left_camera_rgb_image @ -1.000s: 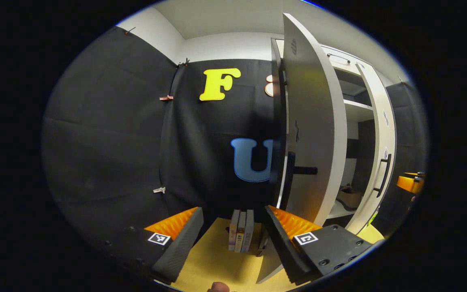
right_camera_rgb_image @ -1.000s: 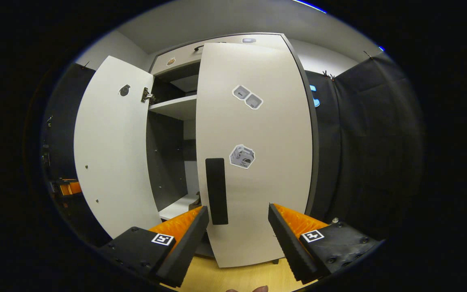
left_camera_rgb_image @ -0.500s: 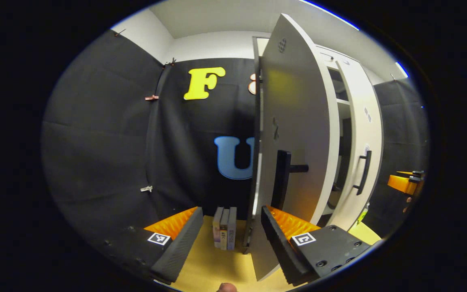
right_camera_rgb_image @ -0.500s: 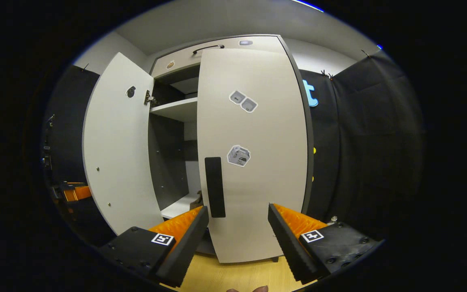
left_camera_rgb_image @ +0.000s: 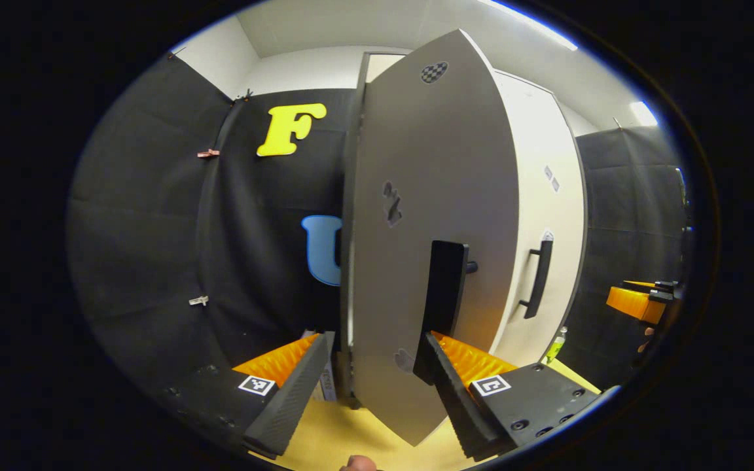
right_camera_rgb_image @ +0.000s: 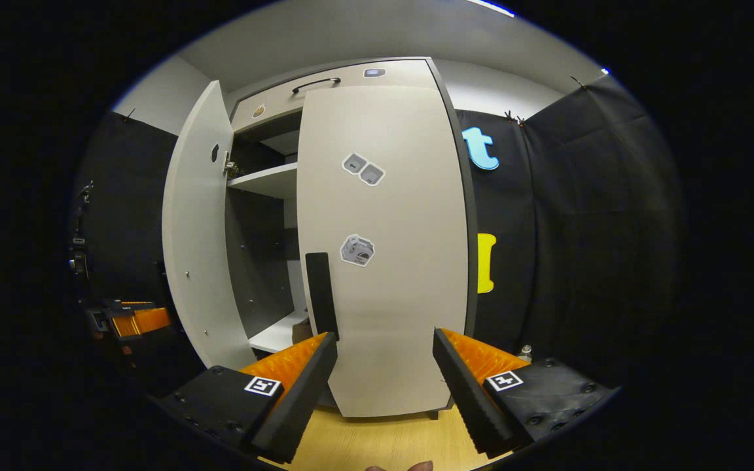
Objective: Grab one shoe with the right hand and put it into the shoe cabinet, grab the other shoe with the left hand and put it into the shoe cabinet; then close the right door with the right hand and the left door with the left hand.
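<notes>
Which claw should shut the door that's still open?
Left. The left claw already sits at the half-open left door. The right door, before the right claw, looks closed.

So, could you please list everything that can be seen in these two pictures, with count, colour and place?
Shoe cabinet: one, pale grey with dark edges, against the booth wall.
Right door: one, pale grey, closed or nearly closed, with three stickers.
Left door: one, pale grey, partly open.
Door handles: two, black, one on each door.
Shelves: two visible, white, inside the cabinet behind the left door.
Top handle: one, black, on the panel above the doors.
Floor: light wood, below the cabinet.
Small bottle: one, greenish, on the floor at the cabinet's right side.
Left gripper: one, open, its fingers either side of the left door's lower edge.
Right gripper: one, open, in front of the right door.
</notes>
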Tool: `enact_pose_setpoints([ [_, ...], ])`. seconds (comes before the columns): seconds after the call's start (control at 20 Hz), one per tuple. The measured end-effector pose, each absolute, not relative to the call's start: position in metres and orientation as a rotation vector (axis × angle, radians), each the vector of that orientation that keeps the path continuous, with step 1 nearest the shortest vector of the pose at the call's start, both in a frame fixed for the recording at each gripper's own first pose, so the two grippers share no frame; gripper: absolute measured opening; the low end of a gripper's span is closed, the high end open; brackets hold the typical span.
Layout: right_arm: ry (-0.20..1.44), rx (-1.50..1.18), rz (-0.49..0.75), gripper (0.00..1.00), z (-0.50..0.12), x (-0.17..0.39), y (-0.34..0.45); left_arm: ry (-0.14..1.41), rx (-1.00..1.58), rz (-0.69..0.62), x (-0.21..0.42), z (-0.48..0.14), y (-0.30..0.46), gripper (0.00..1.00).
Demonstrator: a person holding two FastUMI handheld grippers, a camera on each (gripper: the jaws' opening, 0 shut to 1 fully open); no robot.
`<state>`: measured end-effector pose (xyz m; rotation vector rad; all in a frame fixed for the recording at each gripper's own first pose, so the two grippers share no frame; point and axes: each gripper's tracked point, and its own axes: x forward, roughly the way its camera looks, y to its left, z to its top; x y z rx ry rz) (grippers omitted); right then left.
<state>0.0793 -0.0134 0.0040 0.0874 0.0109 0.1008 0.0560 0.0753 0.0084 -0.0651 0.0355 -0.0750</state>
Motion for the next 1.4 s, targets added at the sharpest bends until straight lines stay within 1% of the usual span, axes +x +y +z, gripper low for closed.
enact_pose_setpoints([
  [0.1,0.010,0.080,0.091,0.98,0.004,0.079,-0.021,0.025,-0.065,-0.111,0.063,0.010,0.056,0.95],
  [0.15,0.009,0.080,0.085,0.98,0.005,0.078,-0.025,0.024,-0.063,-0.114,0.069,0.010,0.051,0.92],
  [0.2,0.007,0.083,0.078,0.98,0.006,0.077,-0.030,0.020,-0.061,-0.117,0.075,0.012,0.045,0.95],
  [0.4,0.004,0.093,0.056,0.98,0.009,0.077,-0.042,0.020,-0.078,-0.135,0.097,0.015,0.024,0.95],
  [0.45,0.003,0.095,0.054,0.98,0.009,0.077,-0.044,0.021,-0.078,-0.137,0.099,0.014,0.020,0.92],
  [0.5,0.005,0.098,0.051,0.98,0.008,0.077,-0.046,0.018,-0.082,-0.139,0.102,0.015,0.017,0.95],
  [0.6,0.007,0.099,0.045,0.98,0.007,0.078,-0.048,0.022,-0.091,-0.148,0.111,0.015,0.008,0.95],
  [0.95,0.020,0.120,0.030,0.98,0.002,0.076,-0.052,0.002,-0.048,-0.130,0.140,0.021,-0.014,0.95],
  [1.0,0.019,0.119,0.031,0.98,0.002,0.076,-0.051,-0.001,-0.044,-0.125,0.143,0.021,-0.014,0.92],
  [1.05,0.018,0.119,0.032,0.98,0.003,0.075,-0.049,-0.006,-0.040,-0.122,0.147,0.022,-0.018,0.92],
  [1.1,0.017,0.118,0.034,0.98,0.002,0.074,-0.048,-0.010,-0.035,-0.120,0.149,0.022,-0.019,0.95],
  [1.4,0.003,0.125,0.048,0.98,0.007,0.066,-0.038,-0.012,-0.009,-0.123,0.168,0.025,-0.029,0.95],
])
